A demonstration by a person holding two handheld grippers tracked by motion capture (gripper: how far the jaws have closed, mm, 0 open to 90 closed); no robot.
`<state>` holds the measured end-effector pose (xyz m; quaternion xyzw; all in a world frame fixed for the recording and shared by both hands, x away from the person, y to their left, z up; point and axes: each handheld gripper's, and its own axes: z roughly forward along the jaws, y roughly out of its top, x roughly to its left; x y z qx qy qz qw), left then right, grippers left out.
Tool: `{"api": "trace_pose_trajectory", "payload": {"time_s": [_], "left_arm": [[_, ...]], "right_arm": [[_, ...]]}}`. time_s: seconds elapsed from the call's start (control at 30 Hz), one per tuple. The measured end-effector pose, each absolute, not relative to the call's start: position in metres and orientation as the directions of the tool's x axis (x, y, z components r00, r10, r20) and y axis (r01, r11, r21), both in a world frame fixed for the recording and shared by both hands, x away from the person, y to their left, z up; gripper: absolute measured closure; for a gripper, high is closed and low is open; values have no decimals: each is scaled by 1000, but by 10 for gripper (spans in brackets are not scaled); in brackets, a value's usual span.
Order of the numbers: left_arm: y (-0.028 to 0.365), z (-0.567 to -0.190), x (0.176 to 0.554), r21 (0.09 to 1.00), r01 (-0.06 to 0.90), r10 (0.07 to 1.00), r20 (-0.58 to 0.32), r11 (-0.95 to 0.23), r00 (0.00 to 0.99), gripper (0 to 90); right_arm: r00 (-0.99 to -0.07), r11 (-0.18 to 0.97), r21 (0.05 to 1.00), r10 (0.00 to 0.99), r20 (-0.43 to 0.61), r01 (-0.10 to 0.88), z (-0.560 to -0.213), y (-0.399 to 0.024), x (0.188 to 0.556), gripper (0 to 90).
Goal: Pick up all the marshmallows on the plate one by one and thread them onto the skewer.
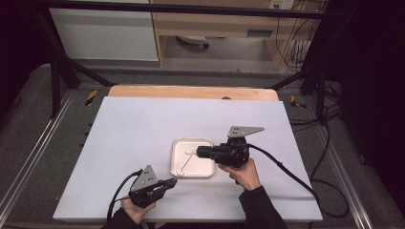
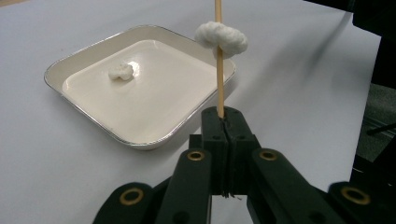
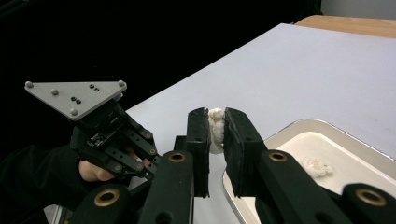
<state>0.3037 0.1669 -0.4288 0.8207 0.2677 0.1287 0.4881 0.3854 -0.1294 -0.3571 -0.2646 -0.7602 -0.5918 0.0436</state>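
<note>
Wooden skewer (image 2: 219, 70) clamped upright in the left hand-held gripper (image 2: 223, 122), jaws fully clenched on its lower end, over the white counter (image 2: 70, 177) beside the square tray (image 2: 140, 137). One white puffy piece (image 2: 221, 37) threaded on it. Another white piece (image 3: 215, 130) pinched in the right hand-held gripper (image 3: 215, 140), above the tray's edge. Third piece (image 2: 121, 71) lying in the tray.
</note>
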Motion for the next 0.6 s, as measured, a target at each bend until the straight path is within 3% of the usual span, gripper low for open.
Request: {"api": "trace_pose_trajectory", "payload": {"time_s": [0.37, 0.6], "left_arm": [[163, -428, 303, 858, 290, 530, -26, -423, 848, 883], [161, -428, 302, 854, 281, 520, -15, -437, 854, 884]], "right_arm": [[-855, 135, 882, 346, 385, 452, -357, -129, 386, 775], [-859, 127, 882, 326, 394, 453, -359, -127, 386, 822]]}}
